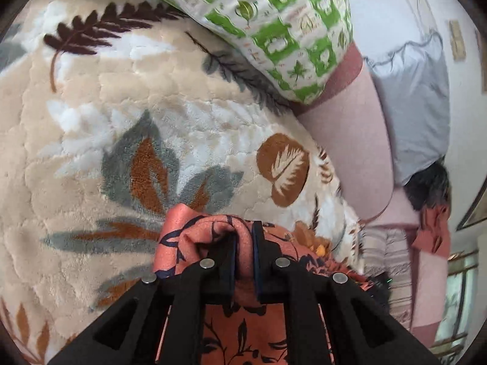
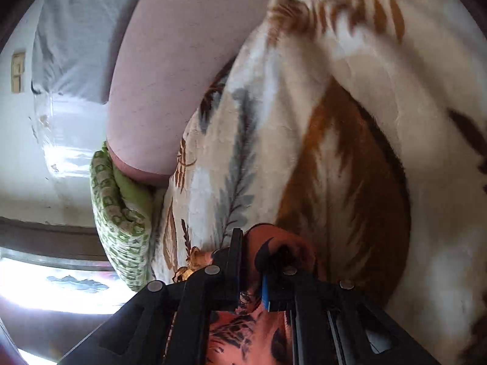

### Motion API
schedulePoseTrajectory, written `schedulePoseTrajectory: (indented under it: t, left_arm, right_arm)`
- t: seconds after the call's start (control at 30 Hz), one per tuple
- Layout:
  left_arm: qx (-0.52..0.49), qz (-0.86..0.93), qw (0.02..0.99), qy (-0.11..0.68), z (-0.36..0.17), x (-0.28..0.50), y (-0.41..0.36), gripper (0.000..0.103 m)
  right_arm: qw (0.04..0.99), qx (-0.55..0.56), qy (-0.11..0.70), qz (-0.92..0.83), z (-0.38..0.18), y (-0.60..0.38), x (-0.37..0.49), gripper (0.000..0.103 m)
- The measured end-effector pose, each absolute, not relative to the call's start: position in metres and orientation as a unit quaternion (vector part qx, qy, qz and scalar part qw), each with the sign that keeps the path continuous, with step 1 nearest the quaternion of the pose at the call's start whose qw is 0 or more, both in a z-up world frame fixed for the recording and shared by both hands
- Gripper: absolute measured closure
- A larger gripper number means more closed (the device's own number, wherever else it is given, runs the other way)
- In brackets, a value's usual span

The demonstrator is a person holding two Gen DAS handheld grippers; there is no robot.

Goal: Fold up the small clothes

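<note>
A: Left wrist view: the left gripper (image 1: 243,237) is clamped on the coral floral garment (image 1: 213,234), bunched at its tips above the leaf-print blanket (image 1: 91,152).

B: Right wrist view: the right gripper (image 2: 252,243) pinches the same garment (image 2: 274,246). Probably light and floppy; hold the edges.

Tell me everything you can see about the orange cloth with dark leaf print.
The orange cloth with dark leaf print is thin, soft woven fabric, salmon-orange with navy leaves and stems. It is bunched and creased, not flat. The left tool and the right tool are each shut on a fold of it. It hangs above the fluffy cream blanket with leaf pattern.
</note>
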State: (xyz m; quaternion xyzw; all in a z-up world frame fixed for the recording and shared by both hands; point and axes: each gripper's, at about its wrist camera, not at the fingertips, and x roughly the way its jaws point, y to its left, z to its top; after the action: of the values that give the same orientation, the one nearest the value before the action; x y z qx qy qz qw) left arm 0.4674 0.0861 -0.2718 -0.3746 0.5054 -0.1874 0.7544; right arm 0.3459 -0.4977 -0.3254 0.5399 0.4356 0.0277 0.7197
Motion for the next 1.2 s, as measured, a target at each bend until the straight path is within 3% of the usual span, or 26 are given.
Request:
schedulePoseTrajectory:
  t: [0.1, 0.17, 0.2, 0.23, 0.27, 0.3, 0.4, 0.47, 0.63, 0.67, 0.87, 0.97, 1.1, 1.2]
  left_arm:
    - [-0.416, -0.193, 0.760, 0.460, -0.265, 0.448, 0.104, 0.089]
    - [-0.428, -0.177, 0.776, 0.427, -0.257, 0.434, 0.112, 0.063]
    - [-0.430, -0.152, 0.796, 0.398, -0.245, 0.419, 0.121, 0.056]
    - [-0.432, -0.139, 0.808, 0.376, -0.236, 0.408, 0.127, 0.048]
    - [-0.437, -0.130, 0.816, 0.355, -0.227, 0.396, 0.133, 0.047]
    - [-0.439, -0.120, 0.825, 0.336, -0.216, 0.380, 0.138, 0.047]
    - [-0.403, -0.093, 0.849, 0.329, -0.193, 0.348, 0.134, 0.045]
    - [-0.374, -0.088, 0.859, 0.338, -0.187, 0.325, 0.114, 0.045]
    - [-0.341, -0.076, 0.853, 0.387, -0.213, 0.304, 0.060, 0.045]
    - [-0.331, -0.078, 0.851, 0.400, -0.223, 0.304, 0.051, 0.045]
    - [-0.274, -0.034, 0.860, 0.430, -0.253, 0.305, 0.038, 0.045]
    - [-0.255, -0.031, 0.866, 0.429, -0.251, 0.317, 0.038, 0.045]
    - [-0.255, -0.029, 0.869, 0.423, -0.250, 0.333, 0.042, 0.045]
    - [-0.237, -0.011, 0.880, 0.412, -0.239, 0.338, 0.048, 0.045]
  right_arm:
    - [0.714, 0.570, 0.402, 0.062, -0.324, -0.512, 0.334, 0.091]
    - [0.726, 0.561, 0.393, 0.066, -0.313, -0.516, 0.327, 0.089]
    - [0.736, 0.557, 0.381, 0.056, -0.305, -0.521, 0.321, 0.073]
    - [0.739, 0.566, 0.362, 0.050, -0.297, -0.528, 0.313, 0.038]
    - [0.740, 0.579, 0.338, 0.047, -0.289, -0.535, 0.303, 0.021]
    - [0.743, 0.596, 0.303, 0.026, -0.279, -0.543, 0.288, 0.010]
    - [0.767, 0.573, 0.290, -0.002, -0.246, -0.542, 0.267, 0.010]
    - [0.786, 0.508, 0.351, 0.009, -0.226, -0.511, 0.271, 0.015]
    - [0.819, 0.298, 0.484, 0.079, -0.213, -0.371, 0.281, 0.049]
    - [0.817, 0.269, 0.500, 0.094, -0.217, -0.341, 0.281, 0.051]
    - [0.801, 0.125, 0.570, 0.136, -0.257, -0.216, 0.308, 0.051]
    - [0.807, 0.061, 0.581, 0.083, -0.286, -0.185, 0.367, 0.051]
    - [0.849, 0.056, 0.526, 0.004, -0.287, -0.204, 0.431, 0.052]
    - [0.868, 0.162, 0.468, -0.036, -0.264, -0.243, 0.441, 0.052]
